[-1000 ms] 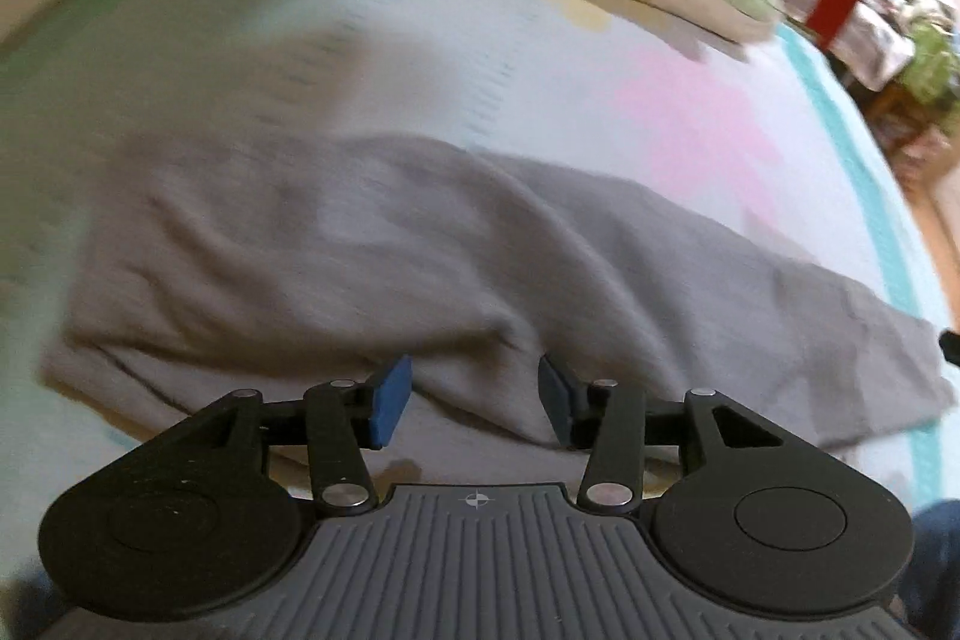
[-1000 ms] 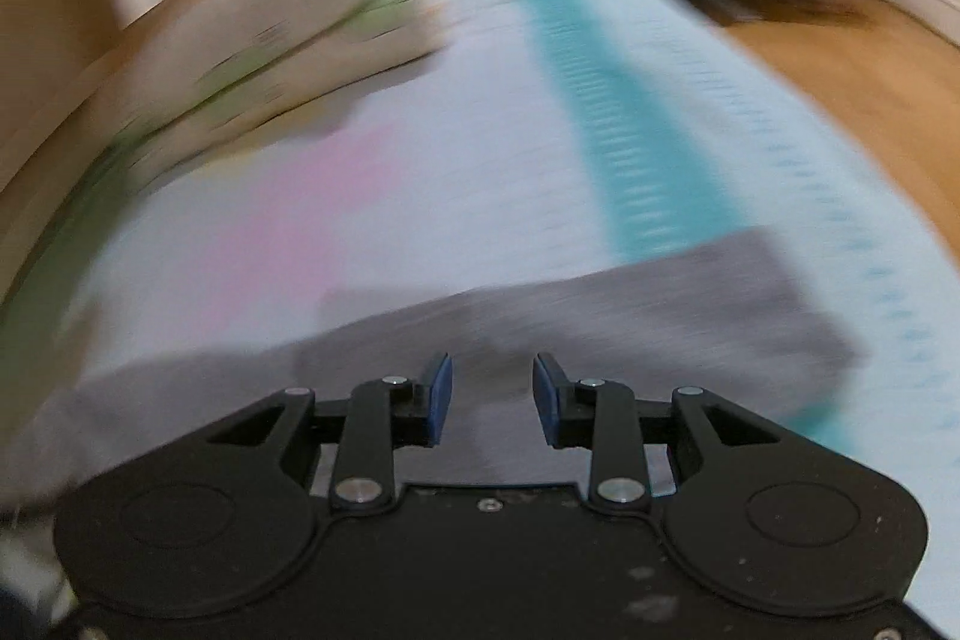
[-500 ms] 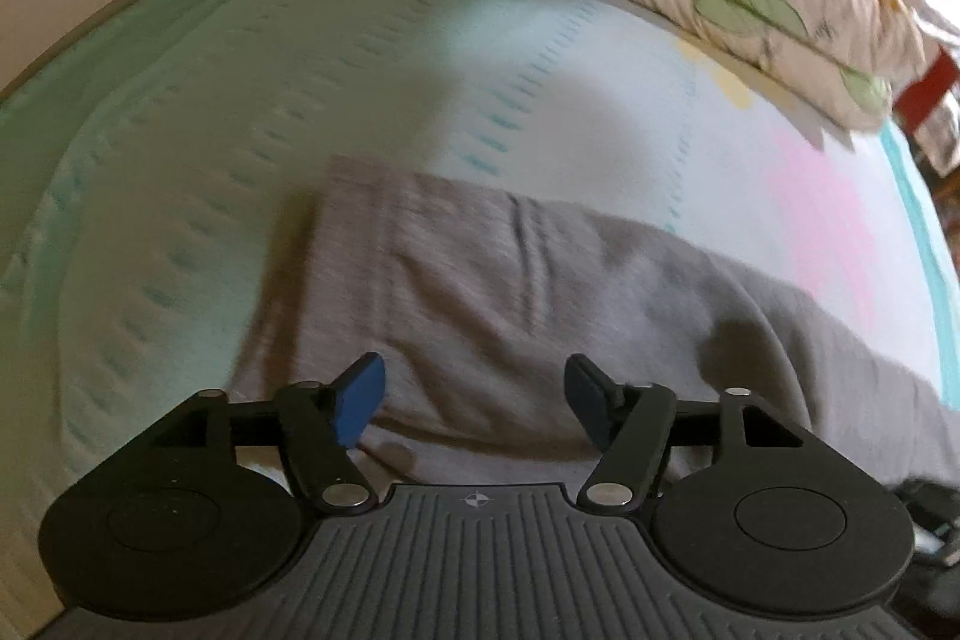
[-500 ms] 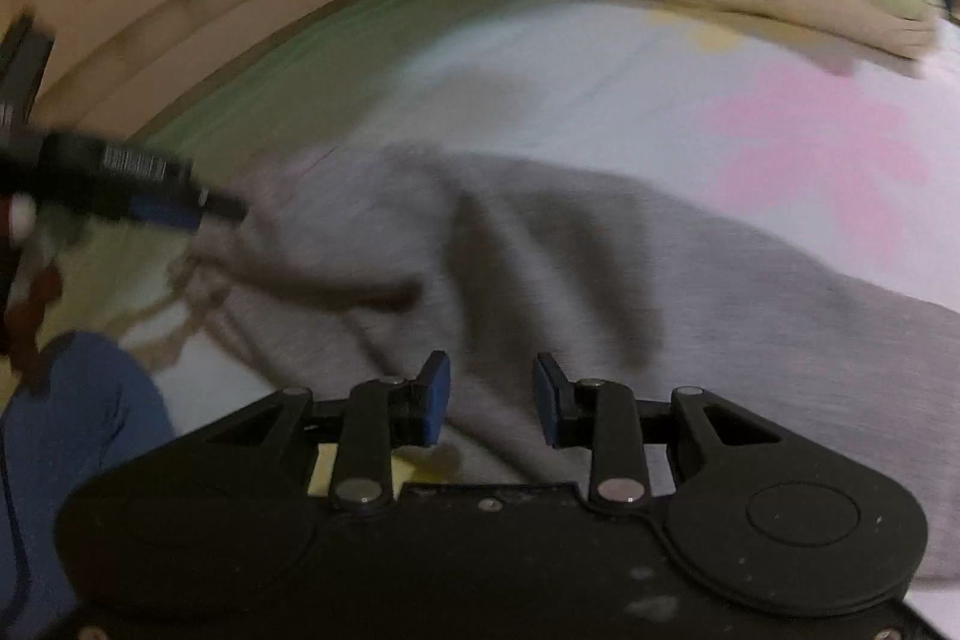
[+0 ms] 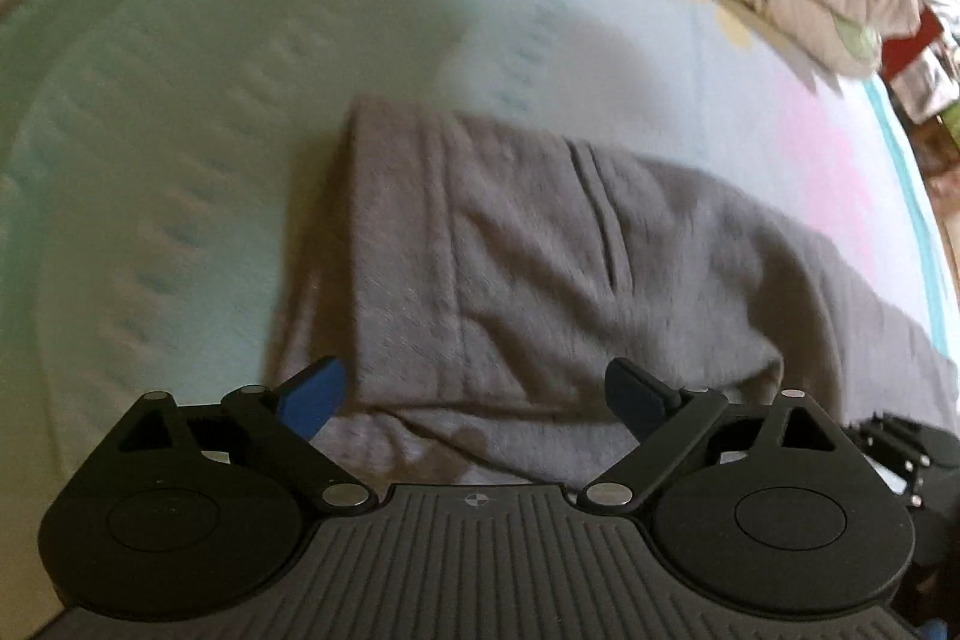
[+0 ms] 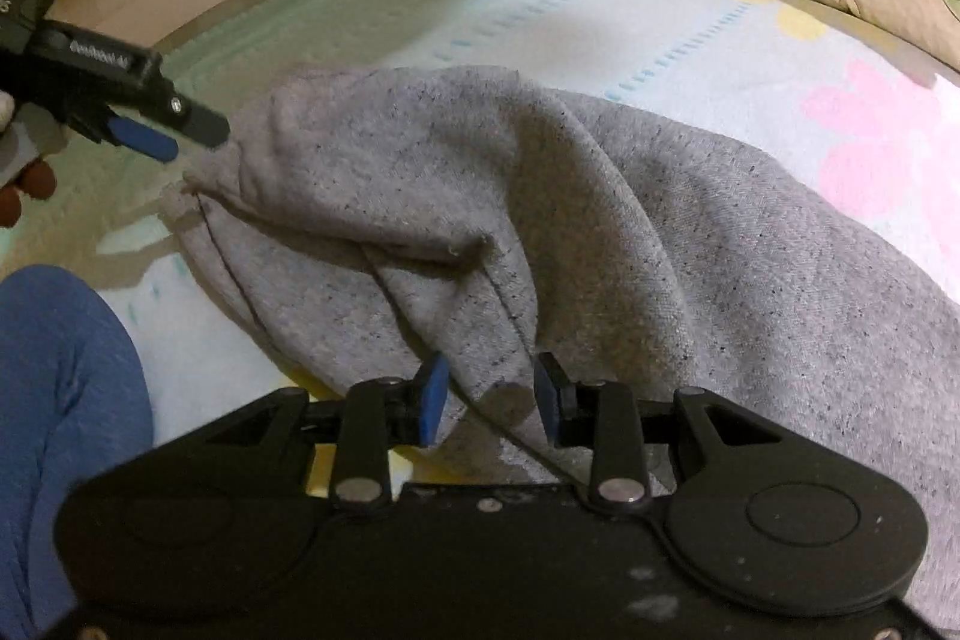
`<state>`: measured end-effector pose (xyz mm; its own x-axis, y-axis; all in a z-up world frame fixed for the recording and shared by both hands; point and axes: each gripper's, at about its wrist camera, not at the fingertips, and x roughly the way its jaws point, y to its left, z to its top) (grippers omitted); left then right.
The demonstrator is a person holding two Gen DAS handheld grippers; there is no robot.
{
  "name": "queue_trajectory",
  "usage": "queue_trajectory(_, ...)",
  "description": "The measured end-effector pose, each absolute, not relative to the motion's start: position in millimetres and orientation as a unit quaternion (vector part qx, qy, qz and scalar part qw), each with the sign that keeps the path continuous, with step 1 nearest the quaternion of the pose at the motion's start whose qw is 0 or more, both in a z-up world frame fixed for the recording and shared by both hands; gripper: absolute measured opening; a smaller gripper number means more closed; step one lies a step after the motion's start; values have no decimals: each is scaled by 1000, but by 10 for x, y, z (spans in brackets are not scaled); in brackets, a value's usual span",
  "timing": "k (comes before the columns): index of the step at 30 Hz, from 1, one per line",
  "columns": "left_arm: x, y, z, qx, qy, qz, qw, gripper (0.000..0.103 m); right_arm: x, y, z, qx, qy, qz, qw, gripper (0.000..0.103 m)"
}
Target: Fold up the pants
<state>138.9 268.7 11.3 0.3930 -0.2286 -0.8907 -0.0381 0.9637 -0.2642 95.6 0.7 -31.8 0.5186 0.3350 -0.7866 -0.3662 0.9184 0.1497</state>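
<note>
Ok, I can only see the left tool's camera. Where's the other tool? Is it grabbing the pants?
Observer: No. The right tool sits low over the gray pants. A folded edge lies between its blue pads, not pinched.
Operator: What does my tool look like from over there?
Observer: Your left tool comes in from the side, its jaws opening. Its tip is right beside the pants' bunched-up corner, with nothing pinched.
Operator: Is anything else close by?
Observer: Yes, a person's blue-clad leg is next to the pants' near edge.
</note>
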Motion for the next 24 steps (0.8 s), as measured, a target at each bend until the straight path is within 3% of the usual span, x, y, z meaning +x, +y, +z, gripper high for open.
queue_trajectory(6,1464,2604,-52,-117,547,-50,827,91,971,34,-400,-25,447,203,871,35)
queue_trajectory(7,1464,2610,-41,-121,540,-45,832,77,970,24,-406,-25,448,203,870,35)
queue_trajectory(8,1456,2616,-20,-119,534,-26,837,52,967,16,-411,-24,449,203,870,35)
queue_trajectory(10,1434,2640,21,-105,528,7,843,24,958,0,-416,-24,449,203,870,35)
queue_trajectory(12,1409,2672,54,-115,519,-7,847,7,954,6,-420,-22,450,204,869,36)
queue_trajectory(24,1340,2858,410,-144,471,-8,870,4,854,113,-415,-61,429,211,876,37)
